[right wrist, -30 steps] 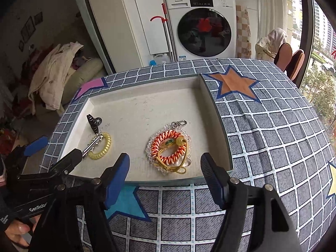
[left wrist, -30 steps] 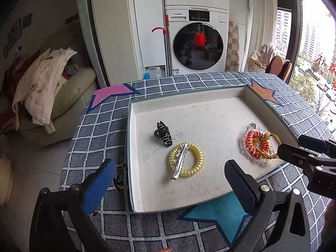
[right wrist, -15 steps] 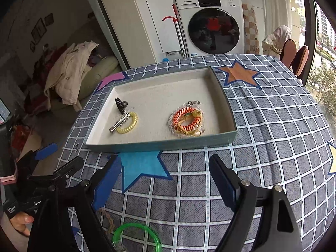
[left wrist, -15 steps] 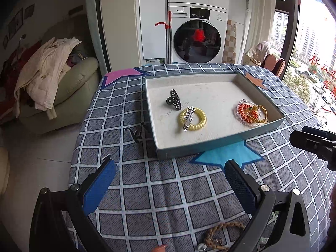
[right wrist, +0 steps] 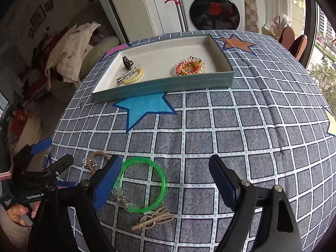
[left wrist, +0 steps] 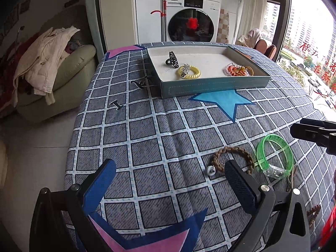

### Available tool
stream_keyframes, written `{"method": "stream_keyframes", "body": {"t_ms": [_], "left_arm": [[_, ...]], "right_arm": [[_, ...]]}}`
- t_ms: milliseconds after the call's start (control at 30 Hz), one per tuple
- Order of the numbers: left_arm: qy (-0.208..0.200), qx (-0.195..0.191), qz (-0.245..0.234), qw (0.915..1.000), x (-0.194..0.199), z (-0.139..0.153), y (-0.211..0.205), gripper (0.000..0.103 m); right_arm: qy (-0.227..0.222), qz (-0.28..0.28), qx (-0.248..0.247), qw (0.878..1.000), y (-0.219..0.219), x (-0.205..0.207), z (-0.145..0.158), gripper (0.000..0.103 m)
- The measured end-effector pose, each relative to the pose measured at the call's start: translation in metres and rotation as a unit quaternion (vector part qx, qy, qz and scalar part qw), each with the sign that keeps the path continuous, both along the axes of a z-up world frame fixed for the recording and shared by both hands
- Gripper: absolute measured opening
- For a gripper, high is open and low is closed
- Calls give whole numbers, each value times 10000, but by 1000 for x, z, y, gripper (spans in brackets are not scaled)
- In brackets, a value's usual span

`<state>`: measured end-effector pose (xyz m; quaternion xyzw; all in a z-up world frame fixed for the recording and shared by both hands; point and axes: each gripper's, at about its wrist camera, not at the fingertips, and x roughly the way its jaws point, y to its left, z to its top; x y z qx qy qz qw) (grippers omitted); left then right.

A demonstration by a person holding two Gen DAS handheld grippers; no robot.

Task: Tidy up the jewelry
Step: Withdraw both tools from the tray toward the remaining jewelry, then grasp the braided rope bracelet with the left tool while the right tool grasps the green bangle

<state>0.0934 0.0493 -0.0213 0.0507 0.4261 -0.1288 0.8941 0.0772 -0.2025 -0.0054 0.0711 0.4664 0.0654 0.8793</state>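
A teal tray [left wrist: 214,87] [right wrist: 168,85] sits at the far side of the checked tablecloth. It holds a black claw clip [left wrist: 172,59], a yellow coil band with a silver clip [left wrist: 188,72] [right wrist: 131,75] and an orange coil bracelet [left wrist: 237,70] [right wrist: 189,67]. Near me lie a green bangle [left wrist: 275,154] [right wrist: 145,183], a brown braided bracelet [left wrist: 231,157] [right wrist: 95,159] and a beige hair clip [right wrist: 153,220]. My left gripper [left wrist: 170,189] is open above bare cloth, left of the braided bracelet. My right gripper [right wrist: 166,182] is open over the green bangle.
Two small black clips [left wrist: 117,105] [left wrist: 139,83] lie on the cloth left of the tray. A dark bead string [left wrist: 313,212] shows at the near right edge. A sofa with clothes [left wrist: 48,67] stands beyond the table's left edge, a washing machine [left wrist: 191,21] behind.
Both grippers have pulled back from the tray toward the near side of the table. The tray now looks small and far; the green bangle, braided bracelet and beige clip have come into view.
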Motion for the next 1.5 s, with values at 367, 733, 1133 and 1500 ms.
{"method": "stream_keyframes", "body": {"t_ms": [367,733,1133,1500], "left_arm": [[108,400,-557,9976,-6,-17,-19,103],[209,259,-641,9974,4,-22,-29,91],[256,116,-989,9947,6,-19,-52,59],[367,-267,-1064,9933,6,-12,-50,31]], "right_arm": [[167,58,-262,9995,8,-14,-14,87],[391,86,-412,9984,15,-6,-30,65],[295,222,-880,9954,25,-7,-32,50],[247,156,-827,9961,20,-10,-30,8]]}}
